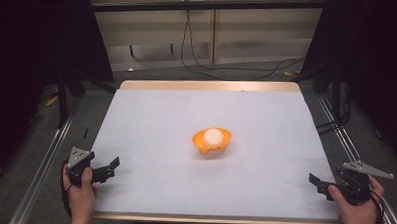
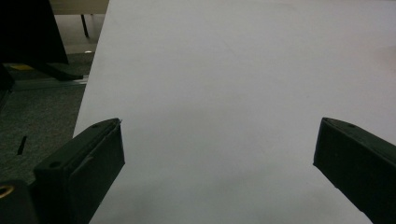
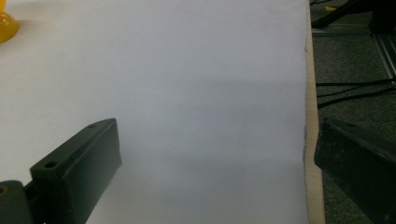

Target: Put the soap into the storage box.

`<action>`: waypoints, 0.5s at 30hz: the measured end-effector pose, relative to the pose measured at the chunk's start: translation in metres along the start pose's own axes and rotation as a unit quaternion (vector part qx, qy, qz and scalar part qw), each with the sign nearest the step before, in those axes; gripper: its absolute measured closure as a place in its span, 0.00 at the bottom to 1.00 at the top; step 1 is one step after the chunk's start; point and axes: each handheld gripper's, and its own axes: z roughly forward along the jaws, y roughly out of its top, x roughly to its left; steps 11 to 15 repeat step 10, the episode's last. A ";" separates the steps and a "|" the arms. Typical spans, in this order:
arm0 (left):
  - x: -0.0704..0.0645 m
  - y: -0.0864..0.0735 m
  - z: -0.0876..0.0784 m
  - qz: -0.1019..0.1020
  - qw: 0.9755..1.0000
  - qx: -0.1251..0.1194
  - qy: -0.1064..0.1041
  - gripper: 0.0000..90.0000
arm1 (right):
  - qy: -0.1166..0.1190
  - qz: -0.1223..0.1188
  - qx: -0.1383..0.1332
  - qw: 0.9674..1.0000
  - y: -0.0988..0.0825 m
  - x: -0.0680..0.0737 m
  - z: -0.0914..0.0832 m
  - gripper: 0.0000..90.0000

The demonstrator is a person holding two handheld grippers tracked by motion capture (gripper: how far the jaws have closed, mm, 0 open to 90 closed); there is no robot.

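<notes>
An orange bowl-like holder (image 1: 212,142) with a white ball (image 1: 213,136) resting in it sits near the middle of the white table (image 1: 186,111). A sliver of the orange holder (image 3: 6,24) appears at the top left of the right gripper view. My left gripper (image 1: 109,170) is held at the table's near left corner, open, with bare white surface between its jaws (image 2: 217,154). My right gripper (image 1: 318,183) is at the near right corner, open over the table's edge (image 3: 217,154), nothing between its jaws. Both are far from the holder.
The table has a wooden rim (image 1: 207,85) at the far side and along the right edge (image 3: 312,140). Metal rails (image 1: 44,161) run along both sides on the grey carpet. Cables (image 1: 228,68) lie on the floor beyond the table and to its right (image 3: 355,91).
</notes>
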 end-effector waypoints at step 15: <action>0.000 0.000 0.000 0.000 1.000 0.000 0.000 0.02 | 0.002 0.030 -0.032 0.999 -0.013 -0.003 -0.004 0.02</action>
